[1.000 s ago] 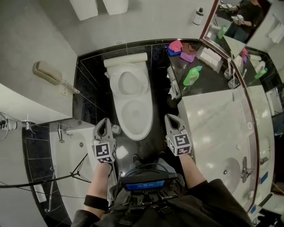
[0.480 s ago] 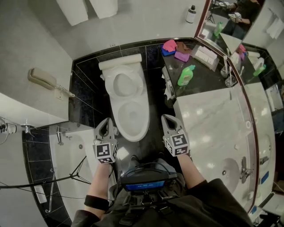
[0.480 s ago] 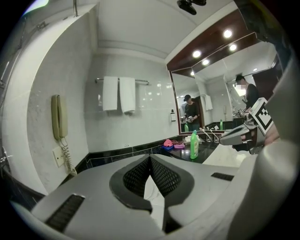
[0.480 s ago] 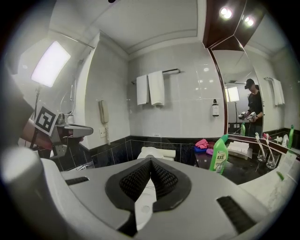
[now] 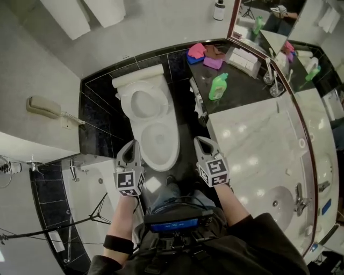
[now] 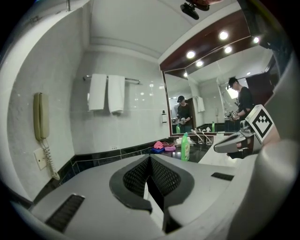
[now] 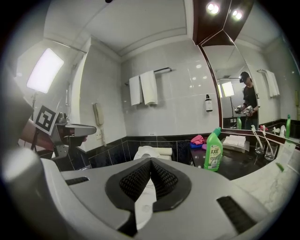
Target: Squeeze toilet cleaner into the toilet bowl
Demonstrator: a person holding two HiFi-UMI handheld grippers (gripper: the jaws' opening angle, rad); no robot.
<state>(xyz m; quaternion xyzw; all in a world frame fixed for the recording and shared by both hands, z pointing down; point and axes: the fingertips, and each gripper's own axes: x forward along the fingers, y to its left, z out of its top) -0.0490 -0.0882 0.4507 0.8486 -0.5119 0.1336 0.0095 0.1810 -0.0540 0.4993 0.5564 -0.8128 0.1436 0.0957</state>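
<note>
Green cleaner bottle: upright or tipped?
Upright: the green cleaner bottle stands on its base on the dark counter, cap uppermost, untouched.

bottle (image 5: 218,86) on counter (image 5: 246,89) right of toilet (image 5: 151,129)

Towels (image 5: 107,8) cut off, toilet (image 7: 153,151) partly hidden

left tongs (image 5: 131,144) grey | right tongs (image 5: 200,140) grey | marker cubes (image 5: 129,182) black-white | wristband (image 5: 117,244) black | clothing (image 5: 258,252) dark
</note>
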